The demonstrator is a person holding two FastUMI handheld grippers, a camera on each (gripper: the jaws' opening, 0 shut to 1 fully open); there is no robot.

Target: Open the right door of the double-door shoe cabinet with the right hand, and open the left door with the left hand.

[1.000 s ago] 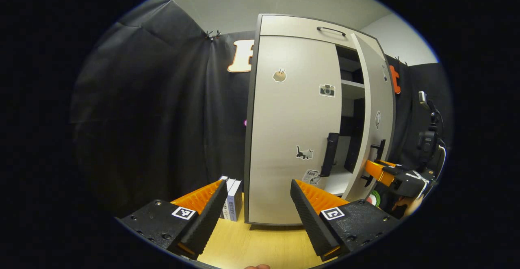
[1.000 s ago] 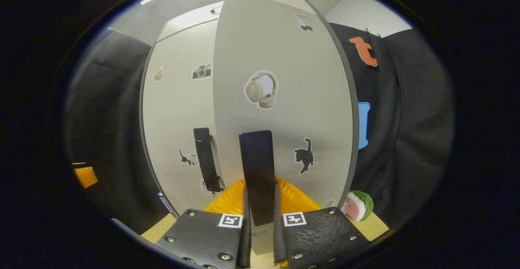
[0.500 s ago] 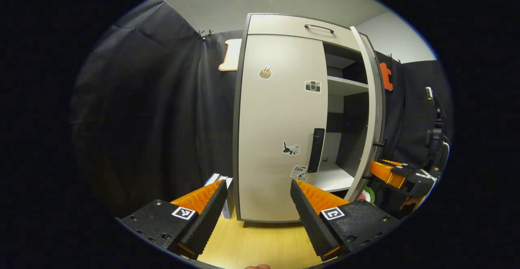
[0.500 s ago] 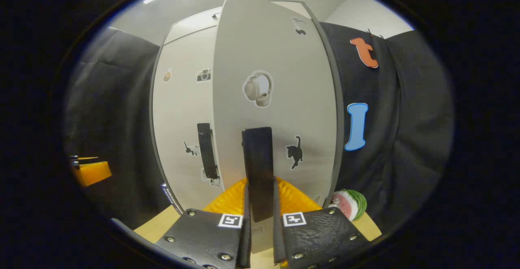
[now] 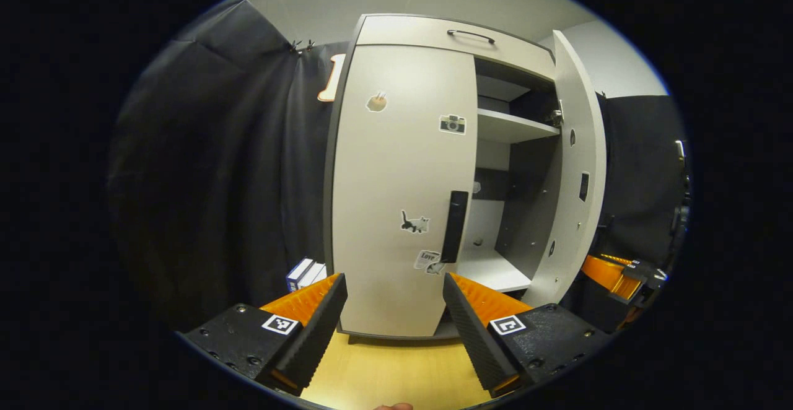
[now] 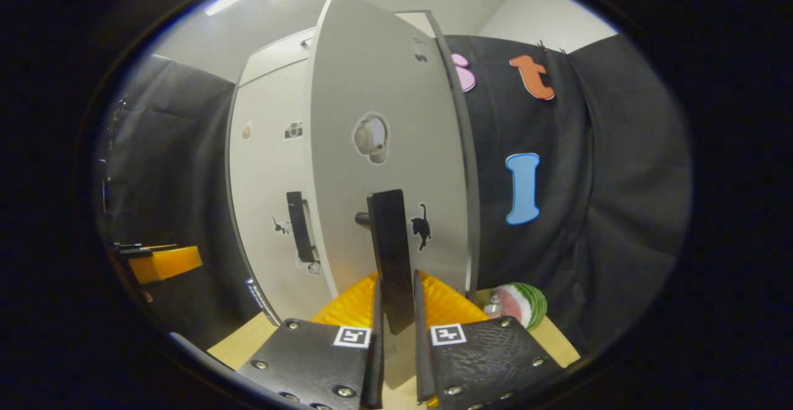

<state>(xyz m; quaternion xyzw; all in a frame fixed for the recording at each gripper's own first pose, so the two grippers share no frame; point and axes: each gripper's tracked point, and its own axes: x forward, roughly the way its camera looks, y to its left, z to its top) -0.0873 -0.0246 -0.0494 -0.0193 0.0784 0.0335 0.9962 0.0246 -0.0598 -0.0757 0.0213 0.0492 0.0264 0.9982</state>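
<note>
The shoe cabinet stands on a wooden table. In the left gripper view its left door [image 5: 396, 181] is closed, with a black handle [image 5: 457, 226] at the inner edge. The right door [image 5: 573, 168] is swung wide, baring the shelves [image 5: 514, 128]. My left gripper [image 5: 393, 311] is open, short of the left door and a little below its handle. In the right gripper view my right gripper [image 6: 396, 329] is shut on the right door's black handle [image 6: 389, 255]. The left door's handle [image 6: 298, 227] shows beyond it.
A watermelon toy [image 6: 517, 305] lies on the table [image 5: 396, 373] by the open door's foot. Small boxes [image 5: 305, 272] stand left of the cabinet. Black cloth walls close in both sides. The left gripper [image 6: 164, 261] shows at the left of the right gripper view.
The right door has swung farther open with my right gripper holding its handle. The left door's handle has drifted toward the middle of the left gripper view. The left gripper stays open.
</note>
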